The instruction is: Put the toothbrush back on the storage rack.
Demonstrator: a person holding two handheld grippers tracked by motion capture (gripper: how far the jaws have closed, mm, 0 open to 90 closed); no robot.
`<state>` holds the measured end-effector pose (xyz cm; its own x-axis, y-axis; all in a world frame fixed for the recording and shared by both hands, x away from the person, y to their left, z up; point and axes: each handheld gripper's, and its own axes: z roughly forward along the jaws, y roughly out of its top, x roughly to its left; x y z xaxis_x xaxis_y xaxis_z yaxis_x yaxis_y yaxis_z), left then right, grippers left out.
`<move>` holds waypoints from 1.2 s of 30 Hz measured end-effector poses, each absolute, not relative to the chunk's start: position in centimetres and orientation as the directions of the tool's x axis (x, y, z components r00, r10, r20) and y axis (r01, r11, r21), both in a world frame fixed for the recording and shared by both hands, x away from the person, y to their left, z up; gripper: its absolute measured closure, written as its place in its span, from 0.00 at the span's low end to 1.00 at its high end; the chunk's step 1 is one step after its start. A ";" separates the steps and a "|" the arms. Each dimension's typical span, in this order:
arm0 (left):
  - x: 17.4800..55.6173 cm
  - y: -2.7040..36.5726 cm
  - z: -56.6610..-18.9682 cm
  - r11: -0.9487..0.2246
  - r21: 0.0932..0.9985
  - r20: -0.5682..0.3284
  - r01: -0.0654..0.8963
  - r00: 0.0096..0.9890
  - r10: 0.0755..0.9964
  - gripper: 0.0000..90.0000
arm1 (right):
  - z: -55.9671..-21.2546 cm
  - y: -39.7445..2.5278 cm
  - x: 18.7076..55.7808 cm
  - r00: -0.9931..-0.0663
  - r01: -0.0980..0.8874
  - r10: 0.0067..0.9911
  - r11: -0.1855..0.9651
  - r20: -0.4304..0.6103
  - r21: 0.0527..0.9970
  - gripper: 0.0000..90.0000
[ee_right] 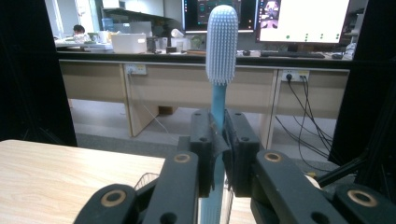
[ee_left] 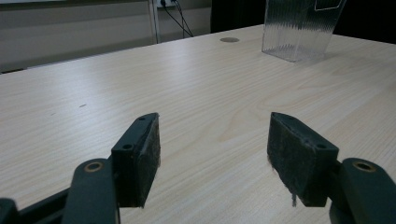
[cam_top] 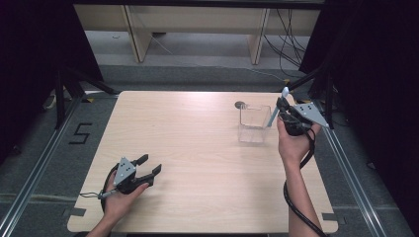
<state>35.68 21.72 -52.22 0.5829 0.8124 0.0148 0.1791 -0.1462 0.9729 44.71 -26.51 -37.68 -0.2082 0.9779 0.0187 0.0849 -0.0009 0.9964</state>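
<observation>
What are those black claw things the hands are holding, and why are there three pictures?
They are grabbing tools. A person holds one in each hand at a wooden table. One camera looks down from above; a small camera rides on each tool and looks along its fingers. The left gripper is open and holds nothing. The right gripper is shut on a blue toothbrush, bristles up, beside a clear plastic cup on the table. From above, the handle slants down towards the cup.
</observation>
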 end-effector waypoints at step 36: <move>35.7 21.7 -52.2 -0.146 0.972 0.013 0.182 0.581 0.814 0.38 | -39.9 -26.8 45.7 -0.192 0.141 0.981 0.009 0.018 0.990 0.93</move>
